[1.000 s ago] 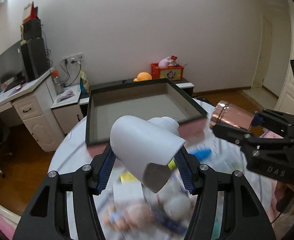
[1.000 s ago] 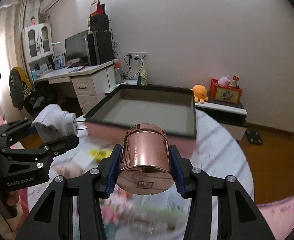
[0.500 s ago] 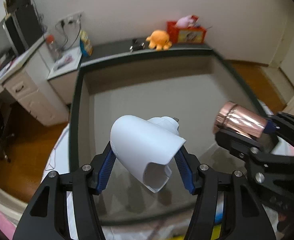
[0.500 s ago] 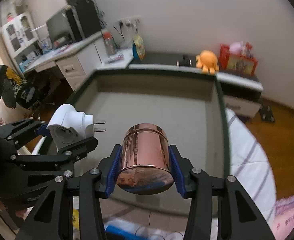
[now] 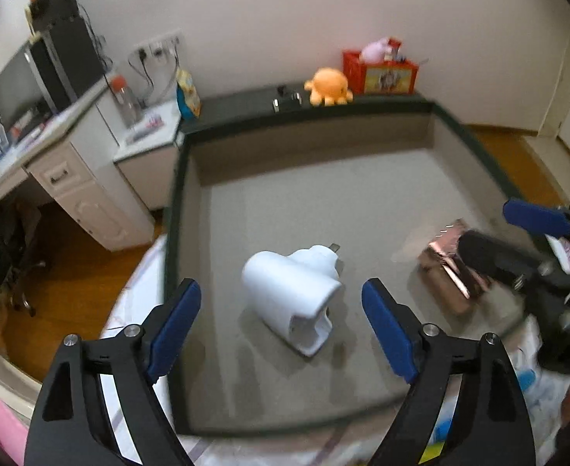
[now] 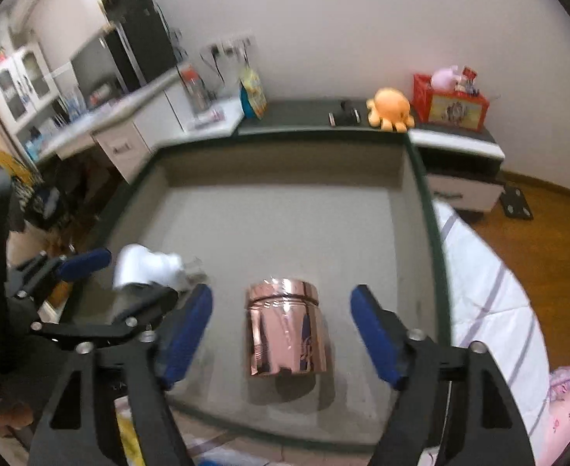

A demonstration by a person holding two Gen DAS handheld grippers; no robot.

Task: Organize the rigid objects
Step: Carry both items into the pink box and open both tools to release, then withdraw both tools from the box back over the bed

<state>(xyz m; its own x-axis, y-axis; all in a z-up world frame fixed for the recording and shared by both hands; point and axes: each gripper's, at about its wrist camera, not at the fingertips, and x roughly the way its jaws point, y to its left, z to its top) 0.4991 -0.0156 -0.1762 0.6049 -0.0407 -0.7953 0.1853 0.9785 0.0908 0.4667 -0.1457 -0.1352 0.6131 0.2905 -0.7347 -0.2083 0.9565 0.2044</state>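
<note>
Release step: both claws have just been opening over the grey tray point(image 5: 191, 233). Left claw point(image 5: 281, 326) stands wide, pads clear of the white plug adapter point(image 5: 292, 295), which lies on the tray floor between and just ahead of them. Right claw point(image 6: 281, 334) is likewise spread, the copper tin point(image 6: 285, 334) lying free between its pads. Next move, by judgement: withdraw each claw without nudging either item, then fetch further objects.
</note>
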